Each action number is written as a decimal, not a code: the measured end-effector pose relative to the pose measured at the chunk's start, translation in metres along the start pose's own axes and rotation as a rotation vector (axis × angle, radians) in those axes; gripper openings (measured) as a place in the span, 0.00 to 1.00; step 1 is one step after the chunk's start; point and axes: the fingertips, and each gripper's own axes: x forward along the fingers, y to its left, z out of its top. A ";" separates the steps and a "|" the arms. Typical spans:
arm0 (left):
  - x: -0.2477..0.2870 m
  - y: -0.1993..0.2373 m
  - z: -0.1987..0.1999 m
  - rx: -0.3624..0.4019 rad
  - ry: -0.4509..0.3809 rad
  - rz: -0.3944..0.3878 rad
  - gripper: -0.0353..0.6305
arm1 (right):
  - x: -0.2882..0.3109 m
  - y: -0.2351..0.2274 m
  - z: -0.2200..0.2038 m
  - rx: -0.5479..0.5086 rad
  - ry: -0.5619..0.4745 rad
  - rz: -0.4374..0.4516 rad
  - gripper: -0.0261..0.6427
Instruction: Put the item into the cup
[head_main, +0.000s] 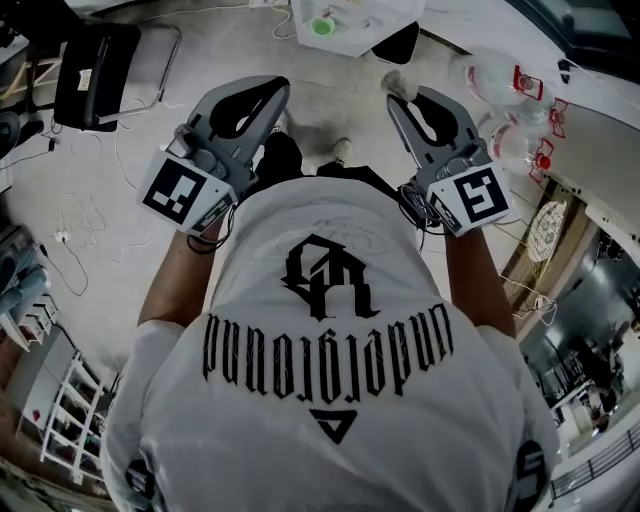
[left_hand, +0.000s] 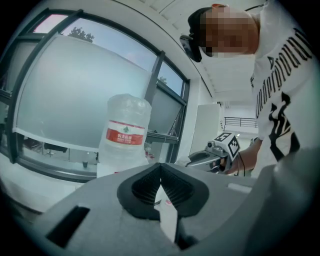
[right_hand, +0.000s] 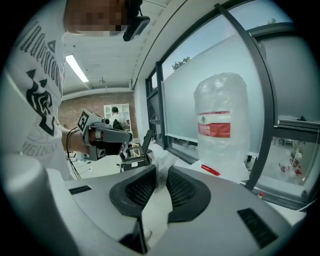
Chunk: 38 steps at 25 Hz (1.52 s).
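Both grippers are held up in front of the person's shirt (head_main: 330, 400), above the floor (head_main: 110, 210), so the carrying step is judged to be in hand. The right gripper (right_hand: 160, 175) is seen with its jaws a little apart, and a crumpled white item (right_hand: 161, 159) appears to be pinched at their tips. The left gripper (left_hand: 160, 169) is pressed together at the tips, with nothing held. A large water jug (right_hand: 220, 125) is seen beyond, at one o'clock in the right gripper view. No cup can be made out with certainty. A small green thing (head_main: 322, 26) on a white table (head_main: 365, 38), at twelve o'clock in the head view, is too small to name. Next, the cup must be found and the item brought over its mouth before the jaws are let apart.
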 end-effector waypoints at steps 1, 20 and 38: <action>0.001 0.006 -0.003 -0.005 0.006 -0.002 0.08 | 0.007 -0.001 -0.001 0.003 0.005 0.002 0.14; 0.043 0.075 -0.068 -0.026 0.096 -0.074 0.08 | 0.104 -0.032 -0.058 0.124 0.096 -0.043 0.14; 0.087 0.132 -0.161 -0.052 0.152 -0.097 0.08 | 0.187 -0.063 -0.147 0.179 0.176 -0.066 0.14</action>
